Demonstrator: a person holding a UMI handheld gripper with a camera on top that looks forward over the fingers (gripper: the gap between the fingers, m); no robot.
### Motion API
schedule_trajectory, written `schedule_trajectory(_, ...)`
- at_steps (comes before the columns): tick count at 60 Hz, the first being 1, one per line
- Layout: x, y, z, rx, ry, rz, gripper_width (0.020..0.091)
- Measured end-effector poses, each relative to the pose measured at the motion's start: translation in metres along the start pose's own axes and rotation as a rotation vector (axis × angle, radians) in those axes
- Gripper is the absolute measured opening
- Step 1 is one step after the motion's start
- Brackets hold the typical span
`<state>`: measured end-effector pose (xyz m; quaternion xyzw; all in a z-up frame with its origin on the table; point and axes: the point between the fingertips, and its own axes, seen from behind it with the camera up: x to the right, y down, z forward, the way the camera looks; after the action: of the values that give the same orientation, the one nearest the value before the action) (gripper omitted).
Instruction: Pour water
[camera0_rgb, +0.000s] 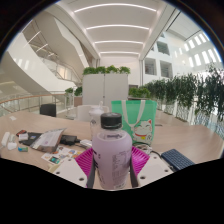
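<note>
On the left of the pale wooden table (190, 135), a scatter of small items (38, 140) is lying, among them what look like papers, a dark flat case and some teal bits, too small to identify further. A dark chair back (47, 109) is showing behind them. Moving toward the middle, the gripper (112, 160) is reaching forward with its two magenta pads (85, 160) pressing in on either side of a clear plastic bottle (111, 152), so the fingers are clamping it between them. The bottle is standing upright, with a black screw cap (111, 121), a ribbed translucent body and a pale pinkish tint where the pads are shining through it. Just beyond the bottle, a second clear container (99, 115) is standing on the table, and next to it a green bag (134, 115) is sitting upright. To the right of the fingers, a dark keyboard-like object (177, 158) is lying near the table edge. Farther right, tall green plants (190, 95) are lining the bright atrium.
</note>
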<state>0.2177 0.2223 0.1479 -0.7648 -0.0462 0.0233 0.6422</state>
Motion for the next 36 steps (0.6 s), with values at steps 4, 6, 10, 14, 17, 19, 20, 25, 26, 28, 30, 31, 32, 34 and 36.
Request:
schedule_trajectory(4, 0.013, 0.018, 0.003, -0.038, -0.031, 0.034, 0.0506)
schedule_trajectory(6, 0.011, 0.041, 0.005, -0.053, -0.038, 0.039, 0.0506)
schedule_trajectory(10, 0.012, 0.065, 0.004, -0.071, -0.047, 0.028, 0.0506)
schedule_trajectory(14, 0.018, 0.080, 0.001, -0.097, -0.053, 0.015, 0.0505)
schedule_trajectory(17, 0.014, 0.083, -0.003, -0.067, -0.064, 0.006, 0.0507)
schedule_trajectory(19, 0.015, 0.084, -0.004, -0.061, -0.063, 0.013, 0.0508)
schedule_trajectory(20, 0.017, 0.085, 0.000, -0.065, -0.062, 0.022, 0.0508)
schedule_trajectory(25, 0.017, 0.086, -0.005, -0.055, -0.068, 0.047, 0.0509)
schedule_trajectory(26, 0.017, 0.086, -0.001, -0.056, -0.069, 0.048, 0.0509)
schedule_trajectory(28, 0.018, 0.086, -0.002, -0.056, -0.069, 0.042, 0.0526)
schedule_trajectory(30, 0.017, 0.086, -0.003, -0.063, -0.068, 0.035, 0.0549)
schedule_trajectory(31, 0.017, 0.085, -0.002, -0.069, -0.066, 0.031, 0.0556)
schedule_trajectory(32, 0.017, 0.087, -0.004, -0.081, -0.065, 0.025, 0.0567)
schedule_trajectory(34, 0.017, 0.091, -0.005, -0.117, -0.058, 0.005, 0.0599)
schedule_trajectory(36, 0.021, 0.095, -0.006, -0.145, -0.047, -0.016, 0.0669)
